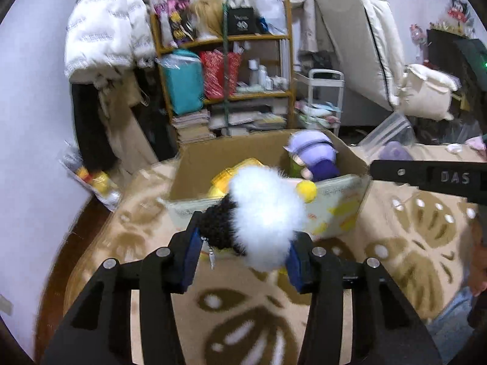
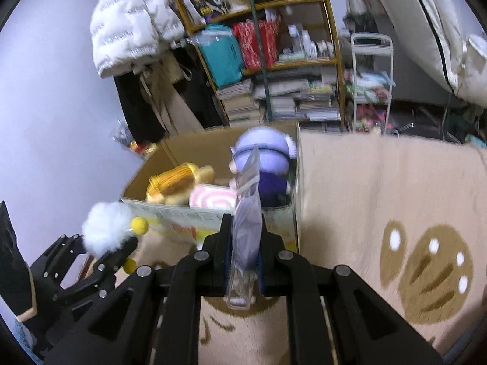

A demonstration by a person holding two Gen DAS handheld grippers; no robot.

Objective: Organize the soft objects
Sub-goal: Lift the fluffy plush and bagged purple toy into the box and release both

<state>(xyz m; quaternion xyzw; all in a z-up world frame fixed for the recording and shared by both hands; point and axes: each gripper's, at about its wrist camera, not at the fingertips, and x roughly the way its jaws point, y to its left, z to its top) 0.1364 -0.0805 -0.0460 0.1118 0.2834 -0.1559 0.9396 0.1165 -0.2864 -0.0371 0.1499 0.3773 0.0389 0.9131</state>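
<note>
My left gripper (image 1: 243,243) is shut on a fluffy white and black plush (image 1: 261,219) with a yellow ball tip, held above the beige rug just short of the cardboard box (image 1: 334,200). The same plush (image 2: 105,228) shows at the lower left of the right wrist view. My right gripper (image 2: 245,237) is shut on a clear plastic bag (image 2: 246,213) holding something purple, standing on edge in front of the box (image 2: 213,216). Inside the box lie a purple doll (image 2: 264,161), a yellow plush (image 2: 173,182) and a pink-striped plush (image 2: 210,200).
A wooden shelf (image 2: 274,60) crammed with bags, books and bottles stands behind the box, with a white puffer jacket (image 2: 131,21) hanging to its left. A white trolley (image 2: 371,85) and a leaning mattress (image 1: 359,36) are at the right. The patterned rug (image 2: 395,213) spreads to the right.
</note>
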